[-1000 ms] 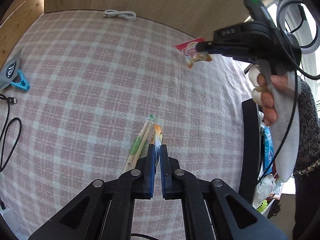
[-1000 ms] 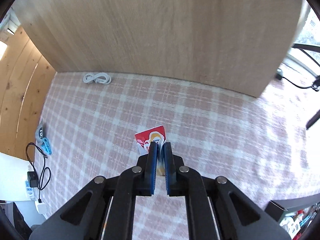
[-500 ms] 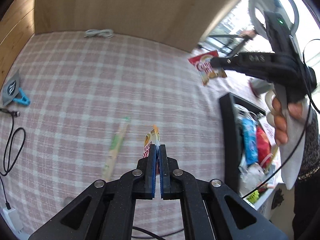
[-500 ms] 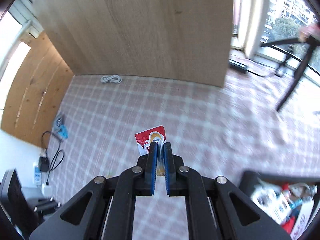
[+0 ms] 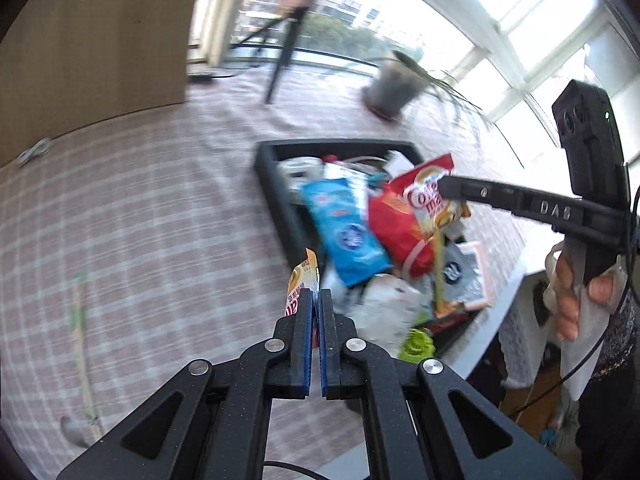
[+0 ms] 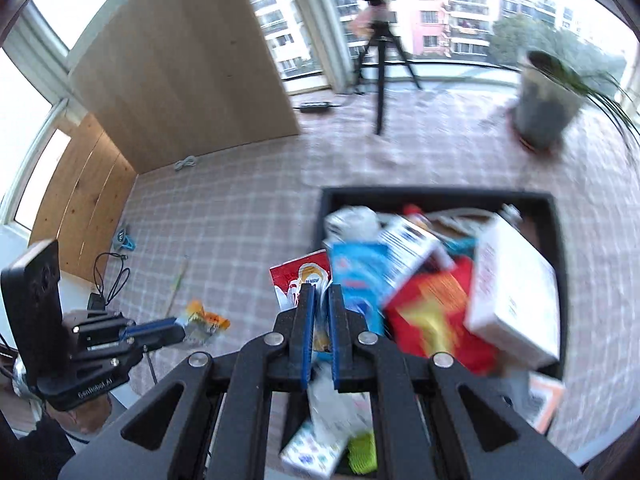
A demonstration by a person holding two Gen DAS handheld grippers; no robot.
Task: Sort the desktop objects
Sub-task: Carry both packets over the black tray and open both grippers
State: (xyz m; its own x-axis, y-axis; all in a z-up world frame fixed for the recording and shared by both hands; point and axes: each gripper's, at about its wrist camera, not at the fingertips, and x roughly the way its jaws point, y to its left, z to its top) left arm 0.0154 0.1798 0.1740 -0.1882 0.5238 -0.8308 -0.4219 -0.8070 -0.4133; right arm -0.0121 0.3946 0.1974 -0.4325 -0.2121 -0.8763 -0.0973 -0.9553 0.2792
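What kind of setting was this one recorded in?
Likely a home sunroom or enclosed balcony in a flat: a table under a pink checked cloth, big windows facing apartment blocks, a potted plant, and a black bin heaped with snacks and household bits.

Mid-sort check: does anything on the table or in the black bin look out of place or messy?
Yes. The black bin is heaped untidily: the white box lies tilted on top of the red packet, with packs sticking out past the near rim. One thin green-and-tan stick lies alone on the checked tablecloth, unsorted.

Packets (image 5: 348, 232) fill the bin (image 5: 276, 196) — potted plant (image 5: 394, 86) behind it.
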